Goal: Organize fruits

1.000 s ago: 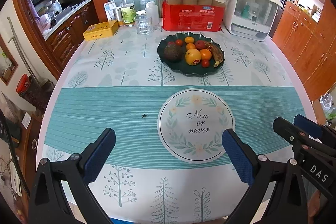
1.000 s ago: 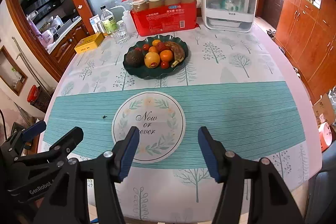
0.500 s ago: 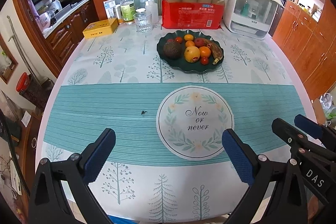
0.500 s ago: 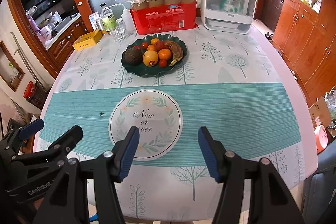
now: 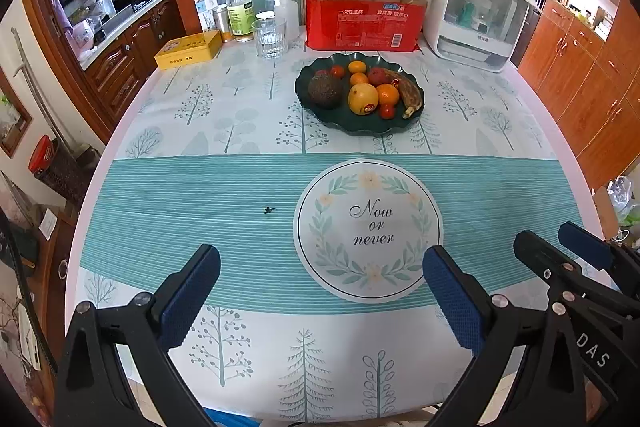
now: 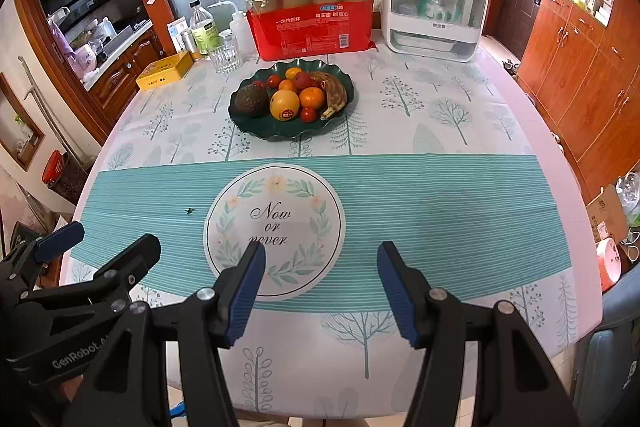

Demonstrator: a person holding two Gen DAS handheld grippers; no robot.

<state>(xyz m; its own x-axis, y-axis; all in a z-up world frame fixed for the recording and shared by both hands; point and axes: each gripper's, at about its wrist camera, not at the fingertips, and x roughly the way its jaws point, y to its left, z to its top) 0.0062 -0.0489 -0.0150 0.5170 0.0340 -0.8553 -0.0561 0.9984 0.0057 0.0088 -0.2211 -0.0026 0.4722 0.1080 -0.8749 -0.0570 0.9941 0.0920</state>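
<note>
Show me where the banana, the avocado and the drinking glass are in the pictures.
banana (image 6: 335,93): right wrist view, middle of its brown-spotted peel.
avocado (image 6: 251,100): right wrist view, centre of its dark skin.
drinking glass (image 5: 271,39): left wrist view, its clear side wall.

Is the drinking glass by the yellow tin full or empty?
Empty, as far as shows: the glass stands upright and looks clear through, with no liquid line visible in either view.

- Round table (image 5: 248,131) under a tree-print cloth crossed by a teal striped band, spread ahead of both grippers.
- Dark green plate (image 5: 352,125) of fruit straight ahead, past the band.
- Red pack of paper cups (image 5: 364,27) and white cabinet (image 5: 476,23) beyond the plate.
- Glass (image 5: 271,37), bottles (image 5: 240,9) and yellow tin (image 5: 188,49) far ahead to the left.
</note>
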